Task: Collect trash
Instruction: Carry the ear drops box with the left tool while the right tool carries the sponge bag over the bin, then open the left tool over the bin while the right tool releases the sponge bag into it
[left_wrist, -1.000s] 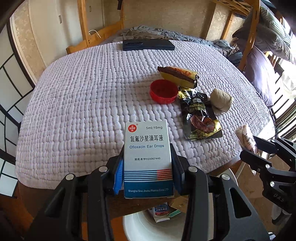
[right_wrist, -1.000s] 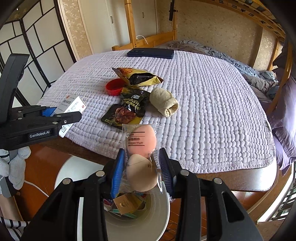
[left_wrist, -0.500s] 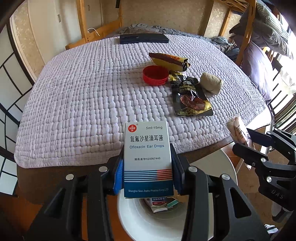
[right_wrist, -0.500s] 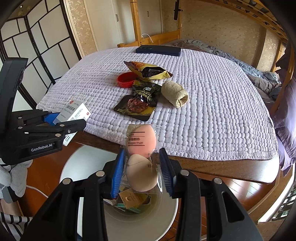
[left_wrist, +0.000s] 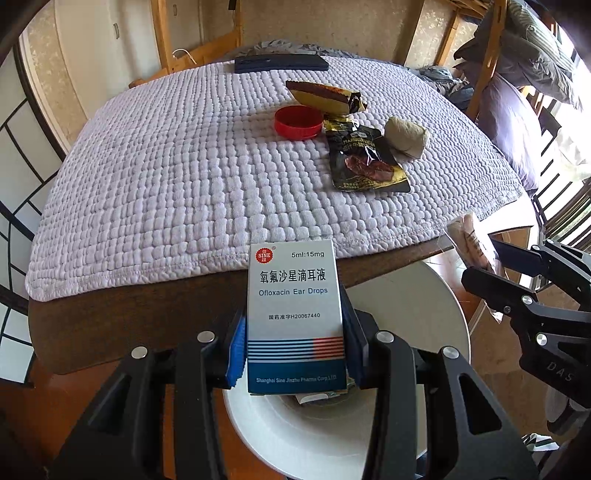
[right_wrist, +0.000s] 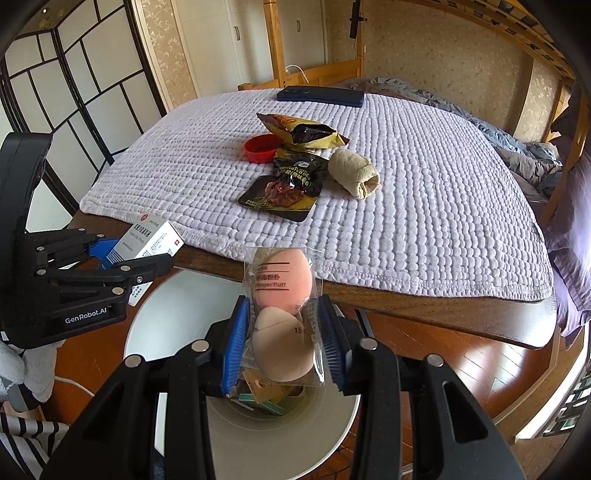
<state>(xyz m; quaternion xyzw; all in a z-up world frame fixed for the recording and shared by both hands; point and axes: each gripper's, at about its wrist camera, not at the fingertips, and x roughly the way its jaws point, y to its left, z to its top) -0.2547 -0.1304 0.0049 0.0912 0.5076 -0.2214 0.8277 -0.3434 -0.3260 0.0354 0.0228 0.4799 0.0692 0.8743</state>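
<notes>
My left gripper grasping box, right gripper grasping puff pack; both over white bin off table's near edge.

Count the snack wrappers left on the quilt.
2: a yellow wrapper behind the red lid, and a black pouch beside the rolled cloth. None seems hidden.
</notes>
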